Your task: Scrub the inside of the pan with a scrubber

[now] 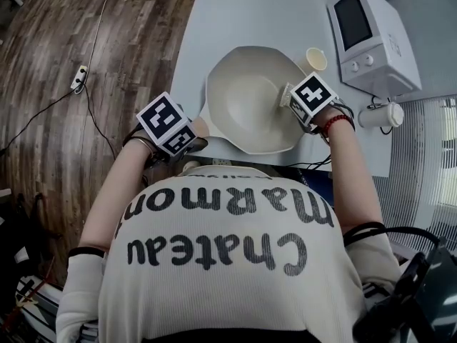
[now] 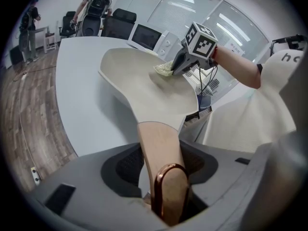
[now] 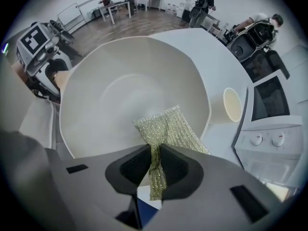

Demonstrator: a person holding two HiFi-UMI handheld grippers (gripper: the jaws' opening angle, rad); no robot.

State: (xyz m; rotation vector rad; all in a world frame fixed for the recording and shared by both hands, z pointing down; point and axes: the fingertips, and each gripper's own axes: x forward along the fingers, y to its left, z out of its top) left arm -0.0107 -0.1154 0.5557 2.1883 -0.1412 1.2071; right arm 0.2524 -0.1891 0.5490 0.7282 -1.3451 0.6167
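A cream pan (image 1: 246,95) lies on the pale table (image 1: 235,13) in front of me. Its wooden handle (image 2: 160,146), tipped with a copper loop, runs between the jaws of my left gripper (image 2: 160,165), which is shut on it at the pan's near left (image 1: 187,143). My right gripper (image 3: 155,165) points down over the pan's right inner wall (image 3: 120,95) and is shut on a green-gold mesh scrubber (image 3: 169,128). The scrubber's free end fans out against the wall near the rim. In the left gripper view the right gripper (image 2: 185,61) and the scrubber (image 2: 163,70) show at the pan's far side.
A paper cup (image 1: 316,58) stands just beyond the pan's right rim, beside a white microwave (image 1: 371,38). A white cylinder (image 1: 382,114) and cables lie at the table's right edge. A power strip (image 1: 79,77) is on the wooden floor. People and chairs are far back (image 2: 94,8).
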